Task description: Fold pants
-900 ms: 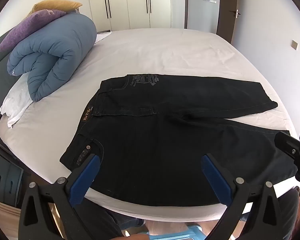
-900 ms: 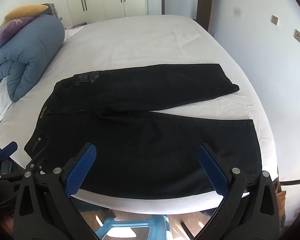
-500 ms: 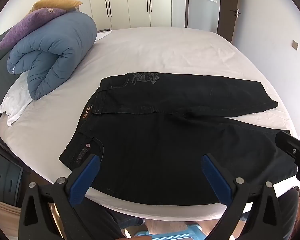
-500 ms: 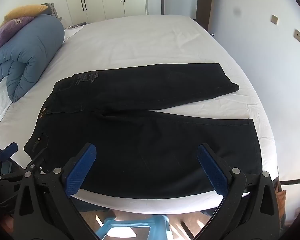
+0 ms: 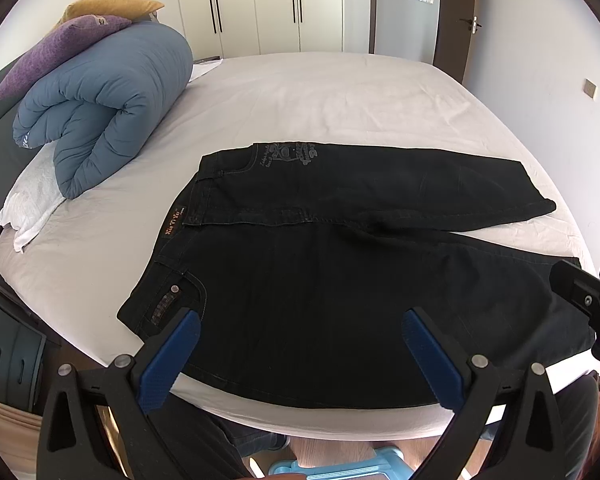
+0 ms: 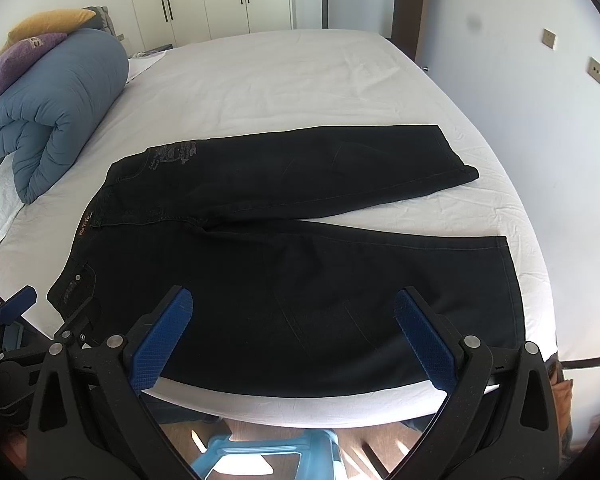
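Black matt denim pants [image 5: 340,264] with stitched seams, creased white cotton bedsheet [image 5: 332,96], puffy blue quilted duvet roll [image 5: 100,108], ribbed blue rubber pads [image 6: 160,340] on matt black plastic fingers.

- The left hand-held gripper [image 5: 300,322] has a matte black plastic frame with triangular cut-outs in its two arms.
- Its fingers [image 5: 168,360] carry bright blue pads with a fine gridded texture.
- Round silver screws sit at the finger pivots.
- The right hand-held gripper [image 6: 294,304] has the same build: speckled black frame, blue textured pads [image 6: 424,334], silver bolt heads.
- A thin black cable runs at the right edge of the right wrist view.
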Tool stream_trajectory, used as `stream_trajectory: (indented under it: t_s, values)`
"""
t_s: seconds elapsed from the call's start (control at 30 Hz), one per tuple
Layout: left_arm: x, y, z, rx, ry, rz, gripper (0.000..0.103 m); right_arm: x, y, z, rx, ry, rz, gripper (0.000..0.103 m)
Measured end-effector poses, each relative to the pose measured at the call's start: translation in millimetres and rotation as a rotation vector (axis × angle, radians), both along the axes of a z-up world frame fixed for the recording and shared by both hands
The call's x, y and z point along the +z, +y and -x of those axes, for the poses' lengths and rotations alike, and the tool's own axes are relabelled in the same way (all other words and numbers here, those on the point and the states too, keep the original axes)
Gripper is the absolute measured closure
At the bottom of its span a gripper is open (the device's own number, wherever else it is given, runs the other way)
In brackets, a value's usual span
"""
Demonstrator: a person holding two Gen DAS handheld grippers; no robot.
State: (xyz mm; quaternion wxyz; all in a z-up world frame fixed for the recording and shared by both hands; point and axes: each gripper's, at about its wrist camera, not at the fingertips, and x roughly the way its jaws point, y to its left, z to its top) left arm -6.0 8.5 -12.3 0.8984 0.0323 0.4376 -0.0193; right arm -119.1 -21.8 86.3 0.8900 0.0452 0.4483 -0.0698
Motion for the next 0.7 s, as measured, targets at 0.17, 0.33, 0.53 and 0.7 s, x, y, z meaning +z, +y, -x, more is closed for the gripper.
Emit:
stream_trajectory:
  t_s: [0.17,0.33,0.53,0.7]
  values:
    - [0,0,1,0.001,0.001,0.001,0.000,0,1,-1,0.000,0.001,-0.001,0.000]
    - [-3,3,6,0.000,0.000,0.002,0.000,-2,1,1,0.000,-0.001,-0.002,0.000]
    - [1,-1,-2,0.002,0.004,0.001,0.000,-4,2,0,-0.001,-0.001,-0.003,0.000]
    - [-3,0,2,0.000,0.004,0.000,0.000,-4,4,0,-0.001,-0.002,-0.003,0.000]
